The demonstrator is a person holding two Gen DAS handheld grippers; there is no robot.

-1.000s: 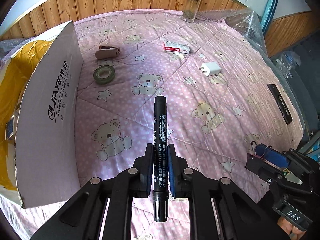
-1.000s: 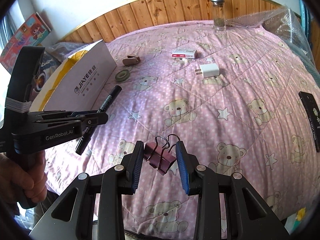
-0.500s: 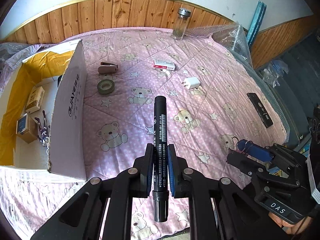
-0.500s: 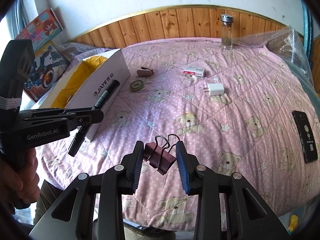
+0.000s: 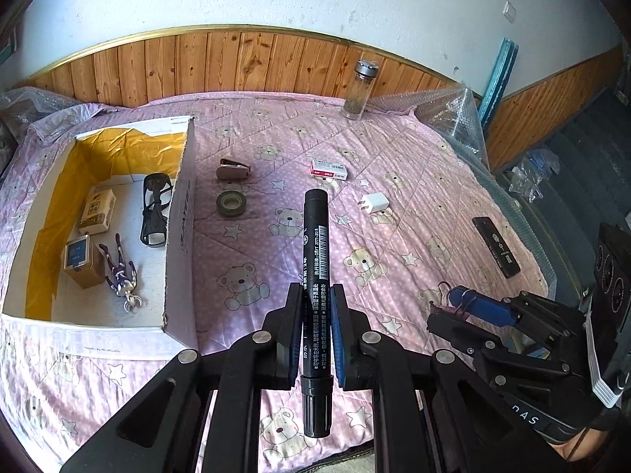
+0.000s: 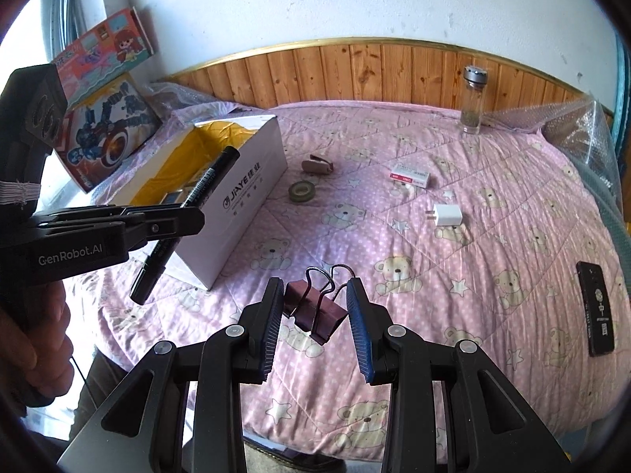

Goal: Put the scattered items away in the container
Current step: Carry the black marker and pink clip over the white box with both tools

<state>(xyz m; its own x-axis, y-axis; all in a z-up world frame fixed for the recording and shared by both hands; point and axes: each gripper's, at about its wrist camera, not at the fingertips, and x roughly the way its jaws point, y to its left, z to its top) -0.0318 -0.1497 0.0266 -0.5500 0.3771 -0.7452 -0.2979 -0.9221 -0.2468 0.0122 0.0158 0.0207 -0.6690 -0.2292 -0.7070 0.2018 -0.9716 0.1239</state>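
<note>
Roughly halfway, I'd say. The left gripper (image 5: 314, 335) was clamped tight on a black marker pen (image 5: 315, 276), and the right gripper (image 6: 315, 315), only partly closed, pinched a maroon binder clip (image 6: 315, 309); both were held above the quilt. The white cardboard box with yellow lining (image 5: 179, 228), ahead-left of the left gripper, already held five things: two small cartons, black glasses, a toy figure and a keyring. Still lying ahead: one stapler (image 5: 233, 168), one tape roll (image 5: 231, 202), one red-and-white box (image 5: 329, 168), one white charger (image 5: 374, 202), one black remote (image 5: 495, 246).
</note>
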